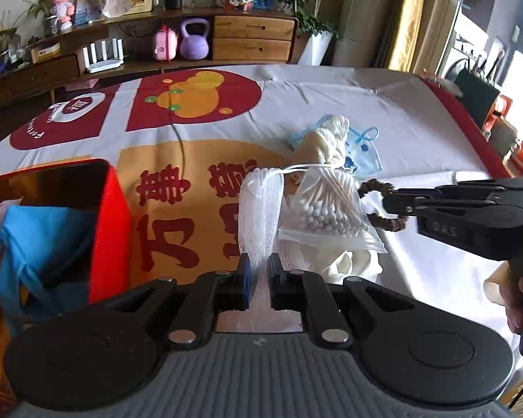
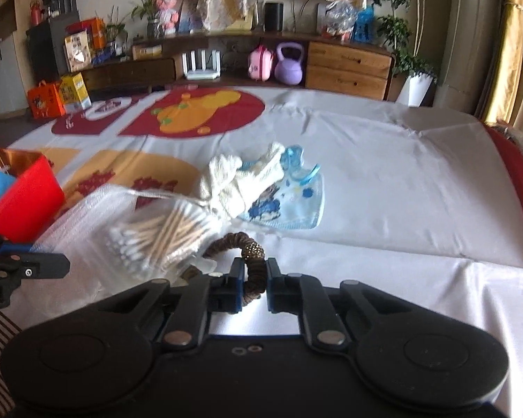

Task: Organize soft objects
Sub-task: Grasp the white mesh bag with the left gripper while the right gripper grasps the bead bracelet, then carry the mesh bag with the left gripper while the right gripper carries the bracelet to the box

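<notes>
My left gripper (image 1: pixel 259 271) is shut on a white mesh pouch (image 1: pixel 261 209), held up above the table. A clear bag of cotton swabs (image 1: pixel 326 209) lies right of the pouch; it also shows in the right wrist view (image 2: pixel 157 240). My right gripper (image 2: pixel 252 278) is shut on a brown hair scrunchie (image 2: pixel 242 244); it enters the left wrist view from the right (image 1: pixel 388 203). A cream sock (image 2: pixel 240 181) lies on a blue face mask (image 2: pixel 289 205) farther back. A red box (image 1: pixel 110 230) holding blue cloth (image 1: pixel 45 240) stands at the left.
The table carries a white cloth with red and orange print (image 1: pixel 198 104). White fabric (image 1: pixel 345 261) lies under the swab bag. A wooden sideboard with a purple kettlebell (image 1: pixel 194 40) and drawers stands behind the table. A curtain and window are at the right.
</notes>
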The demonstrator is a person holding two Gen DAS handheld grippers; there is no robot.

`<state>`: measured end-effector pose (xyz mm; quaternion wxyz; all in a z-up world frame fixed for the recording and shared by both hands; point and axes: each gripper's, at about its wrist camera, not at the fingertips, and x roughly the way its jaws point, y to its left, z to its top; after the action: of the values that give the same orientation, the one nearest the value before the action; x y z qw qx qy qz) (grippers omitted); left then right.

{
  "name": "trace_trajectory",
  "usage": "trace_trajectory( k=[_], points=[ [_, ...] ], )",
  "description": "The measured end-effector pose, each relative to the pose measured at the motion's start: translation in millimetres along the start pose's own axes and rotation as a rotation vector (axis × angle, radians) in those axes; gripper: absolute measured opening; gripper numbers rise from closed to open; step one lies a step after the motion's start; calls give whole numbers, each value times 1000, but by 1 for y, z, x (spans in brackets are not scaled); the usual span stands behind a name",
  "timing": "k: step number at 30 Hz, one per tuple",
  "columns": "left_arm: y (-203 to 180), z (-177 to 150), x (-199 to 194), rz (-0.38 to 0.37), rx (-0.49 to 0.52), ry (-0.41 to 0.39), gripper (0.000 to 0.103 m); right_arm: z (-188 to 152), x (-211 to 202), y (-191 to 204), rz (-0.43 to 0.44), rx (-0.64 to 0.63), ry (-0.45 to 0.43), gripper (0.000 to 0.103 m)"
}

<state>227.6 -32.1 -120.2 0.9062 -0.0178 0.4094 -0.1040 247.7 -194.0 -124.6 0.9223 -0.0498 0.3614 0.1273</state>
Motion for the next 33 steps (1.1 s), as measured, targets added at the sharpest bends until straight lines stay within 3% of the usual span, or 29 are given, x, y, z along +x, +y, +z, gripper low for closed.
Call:
trace_trajectory(
  k=[12,33],
  points=[
    [10,2,-45,10,-68,-26,10,10,-66,1,31,21,-83,11],
    [23,-8,-130,27,-101,-90,10,17,-148,62,205,-15,-125,11]
  ],
)
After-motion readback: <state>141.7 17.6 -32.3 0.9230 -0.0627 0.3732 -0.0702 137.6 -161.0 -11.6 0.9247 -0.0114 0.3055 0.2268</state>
